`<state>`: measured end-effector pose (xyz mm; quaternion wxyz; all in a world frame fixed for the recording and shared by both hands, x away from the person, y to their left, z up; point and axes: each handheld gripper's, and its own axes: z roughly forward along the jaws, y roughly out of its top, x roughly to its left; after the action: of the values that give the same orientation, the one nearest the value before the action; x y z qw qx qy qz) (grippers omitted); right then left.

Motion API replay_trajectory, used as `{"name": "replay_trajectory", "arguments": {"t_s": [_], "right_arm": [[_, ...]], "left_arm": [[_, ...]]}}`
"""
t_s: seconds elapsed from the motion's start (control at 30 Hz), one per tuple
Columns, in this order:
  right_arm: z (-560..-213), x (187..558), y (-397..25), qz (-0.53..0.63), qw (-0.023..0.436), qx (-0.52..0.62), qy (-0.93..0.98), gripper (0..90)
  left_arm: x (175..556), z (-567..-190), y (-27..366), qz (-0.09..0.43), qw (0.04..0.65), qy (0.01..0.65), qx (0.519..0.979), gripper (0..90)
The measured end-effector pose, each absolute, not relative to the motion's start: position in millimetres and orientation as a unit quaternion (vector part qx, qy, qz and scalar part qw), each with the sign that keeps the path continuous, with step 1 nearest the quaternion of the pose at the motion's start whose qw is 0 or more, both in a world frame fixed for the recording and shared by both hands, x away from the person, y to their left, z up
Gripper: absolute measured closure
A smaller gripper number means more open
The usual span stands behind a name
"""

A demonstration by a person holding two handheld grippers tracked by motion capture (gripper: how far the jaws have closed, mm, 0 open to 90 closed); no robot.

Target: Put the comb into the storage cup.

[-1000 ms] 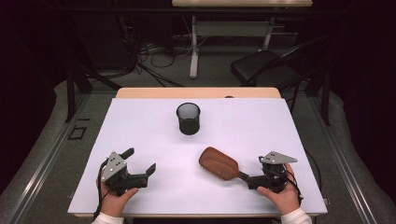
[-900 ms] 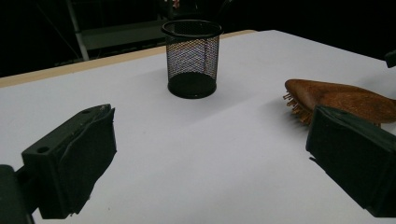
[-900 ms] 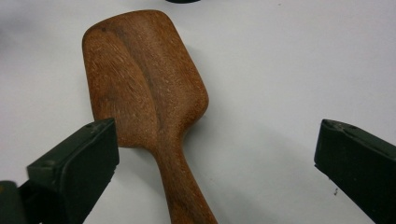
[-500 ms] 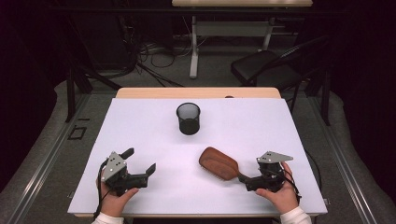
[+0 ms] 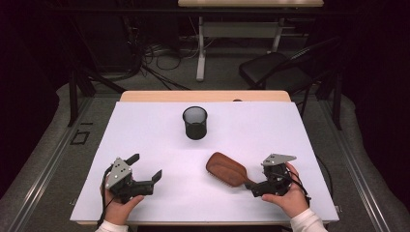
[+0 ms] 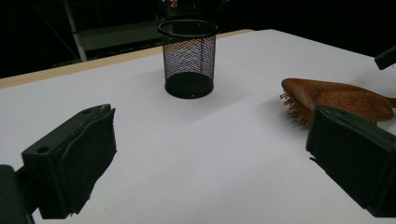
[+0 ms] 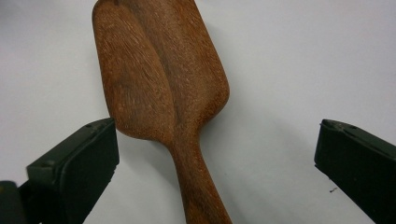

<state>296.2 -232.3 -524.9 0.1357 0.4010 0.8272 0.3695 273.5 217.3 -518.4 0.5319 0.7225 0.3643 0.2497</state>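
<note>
A brown wooden hairbrush [image 5: 226, 168] lies bristles-down on the white table [image 5: 159, 130], right of centre, its handle toward the person. My right gripper [image 5: 255, 186] is open at the handle end. In the right gripper view the handle [image 7: 198, 186] runs between its wide-apart jaws without touching either, below the brush's back [image 7: 154, 70]. My left gripper [image 5: 145, 166] rests open near the front left with nothing between its jaws. From the left gripper view the hairbrush [image 6: 336, 95] lies to the right beyond my left gripper [image 6: 215, 140].
A black mesh cup [image 5: 195, 122] stands upright behind the table's centre, and it is empty as far as the left gripper view of the cup [image 6: 188, 58] shows. A dark chair [image 5: 275, 70] and cables lie on the floor beyond the table's far edge.
The right gripper has slid a little to the left, closer along the brush handle. The left gripper, the brush and the cup have stayed put.
</note>
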Motion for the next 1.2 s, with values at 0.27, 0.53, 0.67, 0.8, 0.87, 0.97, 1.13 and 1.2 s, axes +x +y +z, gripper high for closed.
{"name": "replay_trajectory", "arguments": {"t_s": [0.27,0.53,0.67,0.8,0.87,0.97,1.13,1.2], "right_arm": [[-516,303,-230,0.346,0.128,0.392,0.843,0.0],[-515,309,-224,0.326,0.124,0.383,0.855,0.0],[-515,311,-223,0.317,0.123,0.382,0.859,0.0],[-515,313,-222,0.310,0.122,0.384,0.861,0.0],[-514,313,-221,0.308,0.125,0.385,0.861,0.0],[-513,314,-220,0.309,0.126,0.381,0.862,0.0],[-512,315,-217,0.309,0.128,0.380,0.862,0.0],[-511,317,-215,0.307,0.128,0.379,0.864,0.0]], "left_arm": [[273,-518,218,0.250,0.532,0.365,0.722,1.7],[273,-519,218,0.250,0.532,0.365,0.722,1.7],[274,-519,218,0.248,0.531,0.366,0.723,1.7],[273,-519,218,0.249,0.530,0.365,0.723,1.7],[273,-519,218,0.248,0.529,0.366,0.724,1.7],[272,-519,218,0.249,0.530,0.365,0.723,1.7],[272,-519,218,0.249,0.529,0.365,0.724,1.7],[272,-519,217,0.249,0.530,0.365,0.724,1.7]]}}
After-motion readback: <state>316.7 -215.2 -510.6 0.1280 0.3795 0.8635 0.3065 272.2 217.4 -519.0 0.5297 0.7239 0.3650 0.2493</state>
